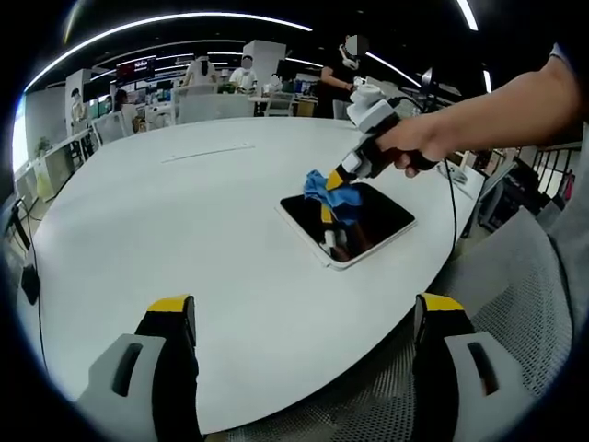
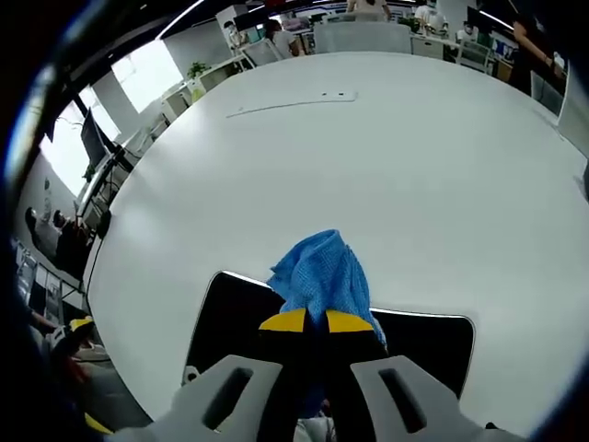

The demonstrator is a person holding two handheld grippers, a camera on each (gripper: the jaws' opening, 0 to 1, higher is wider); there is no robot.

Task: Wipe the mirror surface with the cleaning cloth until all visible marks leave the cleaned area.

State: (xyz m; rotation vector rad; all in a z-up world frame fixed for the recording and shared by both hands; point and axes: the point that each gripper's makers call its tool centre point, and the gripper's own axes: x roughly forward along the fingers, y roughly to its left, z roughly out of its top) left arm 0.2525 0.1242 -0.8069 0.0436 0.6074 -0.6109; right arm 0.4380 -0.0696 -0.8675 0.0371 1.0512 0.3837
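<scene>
A dark rectangular mirror (image 1: 368,226) with a white rim lies flat on the white table (image 1: 184,239). A blue cleaning cloth (image 1: 329,191) rests on its far part, pinched by my right gripper (image 1: 339,187), which a hand holds from the right. In the right gripper view the cloth (image 2: 322,272) bunches just past the yellow fingertips (image 2: 285,320), which are shut on it over the mirror (image 2: 230,322). My left gripper (image 1: 304,313) stands open at the table's near edge, well short of the mirror, with nothing between its jaws.
The large white oval table stretches far beyond the mirror. A grey mesh chair (image 1: 515,304) is at the near right. Desks, chairs and several people (image 1: 244,74) fill the office behind. A thin strip (image 2: 290,104) lies on the table's far part.
</scene>
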